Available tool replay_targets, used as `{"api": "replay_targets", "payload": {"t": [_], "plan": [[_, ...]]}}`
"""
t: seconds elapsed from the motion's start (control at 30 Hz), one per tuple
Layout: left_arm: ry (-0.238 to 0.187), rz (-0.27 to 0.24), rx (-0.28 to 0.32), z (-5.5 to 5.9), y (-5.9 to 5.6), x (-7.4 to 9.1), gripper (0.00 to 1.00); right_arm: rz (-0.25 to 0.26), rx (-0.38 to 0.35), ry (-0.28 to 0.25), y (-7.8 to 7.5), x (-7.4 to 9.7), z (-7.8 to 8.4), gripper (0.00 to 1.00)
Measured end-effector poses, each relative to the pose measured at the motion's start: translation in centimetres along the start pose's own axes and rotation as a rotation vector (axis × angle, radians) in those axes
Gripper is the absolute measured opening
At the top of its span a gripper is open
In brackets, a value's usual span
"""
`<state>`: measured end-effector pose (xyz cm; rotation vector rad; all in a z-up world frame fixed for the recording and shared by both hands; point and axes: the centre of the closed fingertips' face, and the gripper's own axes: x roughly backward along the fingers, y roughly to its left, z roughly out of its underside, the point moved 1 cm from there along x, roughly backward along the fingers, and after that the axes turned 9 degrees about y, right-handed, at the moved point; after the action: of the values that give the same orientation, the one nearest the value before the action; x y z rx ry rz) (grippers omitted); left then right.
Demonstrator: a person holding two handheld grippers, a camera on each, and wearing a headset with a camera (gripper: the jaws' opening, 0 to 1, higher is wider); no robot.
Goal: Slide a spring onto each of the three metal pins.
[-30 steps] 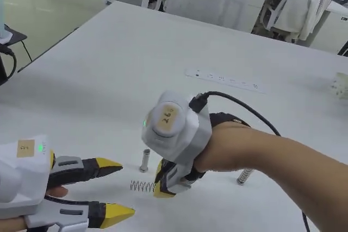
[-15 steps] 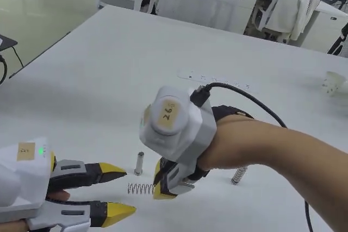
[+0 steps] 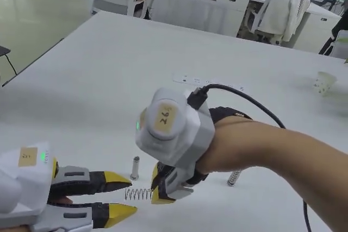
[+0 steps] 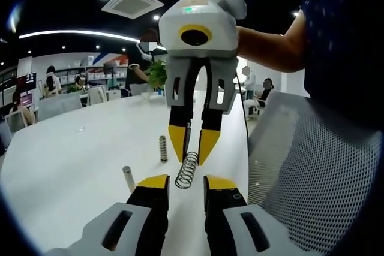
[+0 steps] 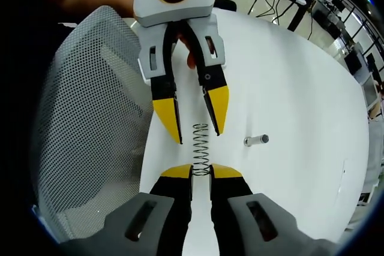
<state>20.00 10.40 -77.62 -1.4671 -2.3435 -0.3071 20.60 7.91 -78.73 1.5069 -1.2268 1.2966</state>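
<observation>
My right gripper is shut on one end of a loose steel spring, which lies level just above the white table. The left gripper faces it with jaws open, and the spring's free end sits between its yellow fingertips. A bare metal pin stands just behind the spring. A second pin with a spring on it stands to the right, past my right forearm.
A white power strip lies mid-table, and a black cable runs from the right gripper. At the far right stands a paper cup. A grey mesh chair back is close to the table's near edge. Chairs line the far side.
The left gripper has closed in on the spring's free end, which now lies between its open jaws. The right gripper still holds the spring in the same spot. The head camera shifted.
</observation>
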Motion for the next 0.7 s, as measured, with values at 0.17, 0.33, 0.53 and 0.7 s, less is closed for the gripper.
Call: {"api": "replay_targets", "payload": {"t": [0.17,0.33,0.53,0.7], "plan": [[-0.003,0.008,-0.01,-0.16,-0.16,-0.05,0.1,0.005,0.005,0.003,0.06,0.08,0.12,0.08],[-0.005,0.009,-0.018,-0.3,-0.31,-0.11,0.07,0.006,0.015,0.002,0.24,0.21,0.04,0.08],[-0.003,0.007,-0.028,-0.35,-0.32,-0.13,0.04,0.011,0.024,0.002,0.26,0.26,0.06,0.08],[-0.001,0.015,-0.034,-0.37,-0.43,-0.2,0.03,0.018,0.026,0.003,0.08,0.32,0.14,0.08]]}}
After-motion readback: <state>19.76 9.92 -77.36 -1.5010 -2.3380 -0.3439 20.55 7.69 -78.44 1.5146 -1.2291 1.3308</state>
